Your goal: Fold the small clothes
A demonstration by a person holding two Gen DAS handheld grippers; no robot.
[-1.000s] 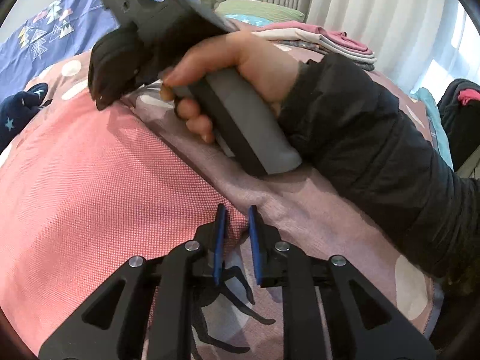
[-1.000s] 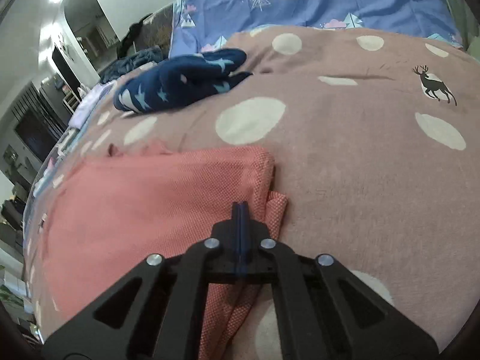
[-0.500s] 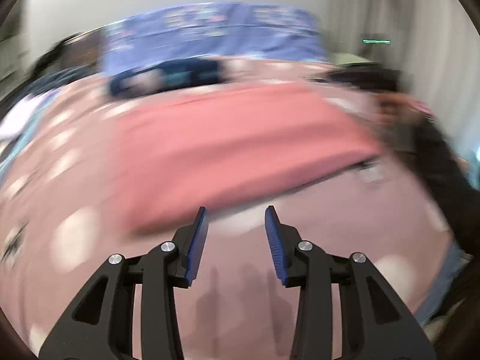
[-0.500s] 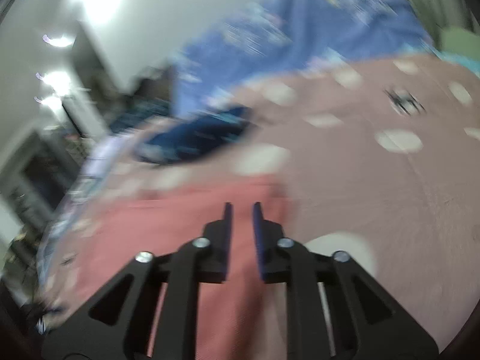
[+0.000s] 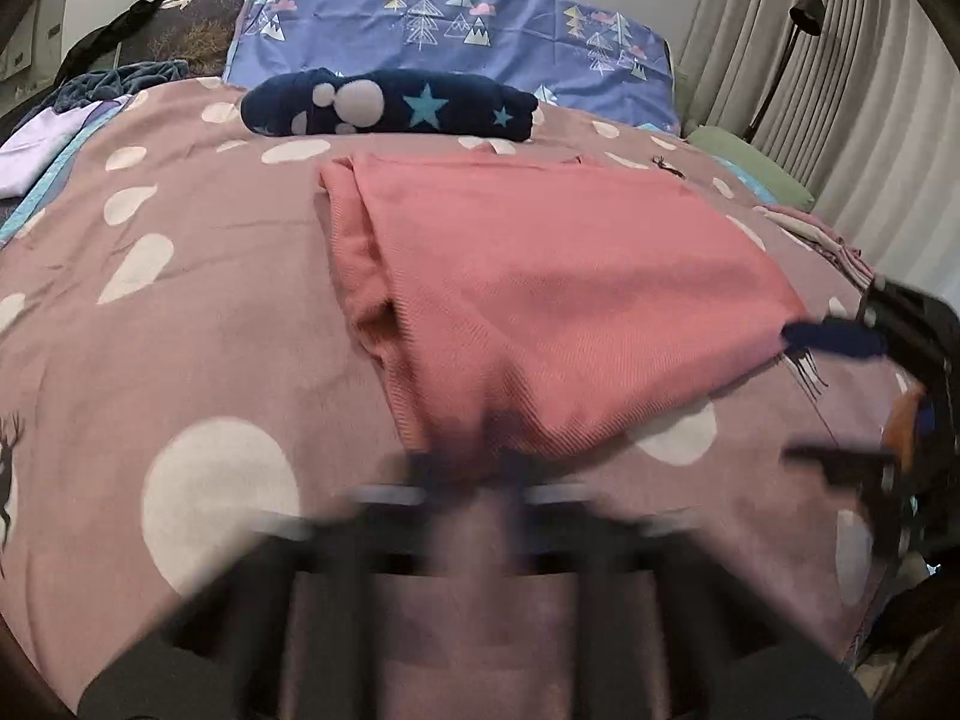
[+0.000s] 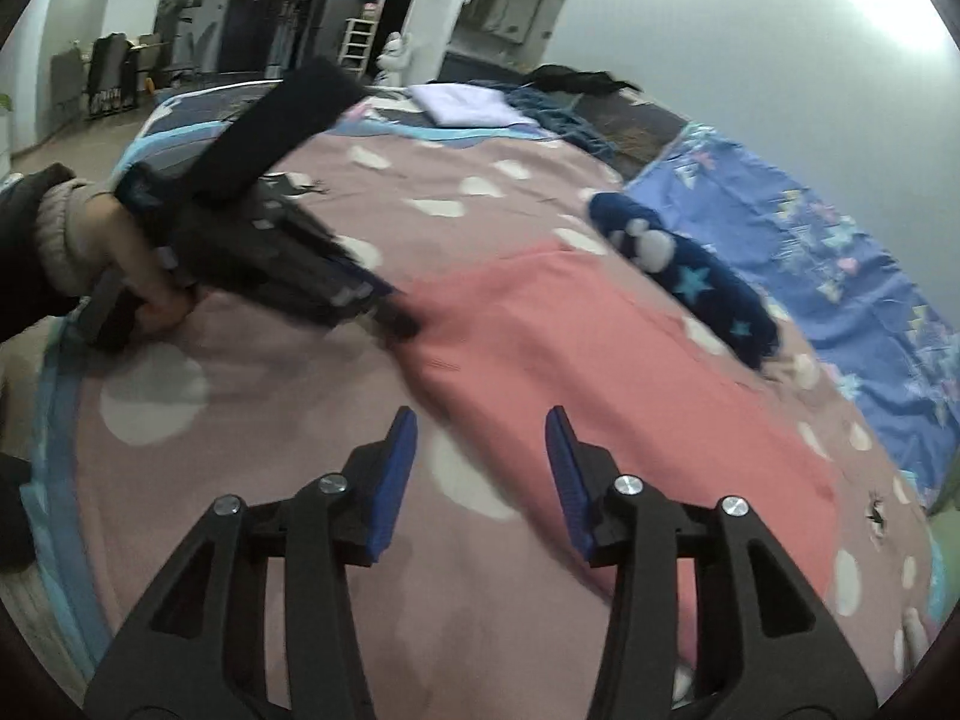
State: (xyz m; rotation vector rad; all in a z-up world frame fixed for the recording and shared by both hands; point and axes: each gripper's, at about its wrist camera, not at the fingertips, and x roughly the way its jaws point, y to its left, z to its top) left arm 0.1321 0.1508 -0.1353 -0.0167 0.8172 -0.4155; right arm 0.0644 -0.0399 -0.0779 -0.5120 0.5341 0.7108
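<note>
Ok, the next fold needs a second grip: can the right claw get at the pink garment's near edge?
Probably yes. The right claw, jaws opening with nothing between them, points at the pink garment just ahead, with only bare bedspread in front.

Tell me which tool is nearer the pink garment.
Left. The left tool is shut at the pink garment's corner; the right tool, jaws opening and empty, hovers over its near edge.

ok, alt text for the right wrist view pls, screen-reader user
The right gripper, its jaws opening with nothing between them, hovers over a pink garment spread on a dotted mauve bedspread. At left, a hand holds the left gripper, shut at the garment's edge. A navy star-print garment lies beyond.
</note>
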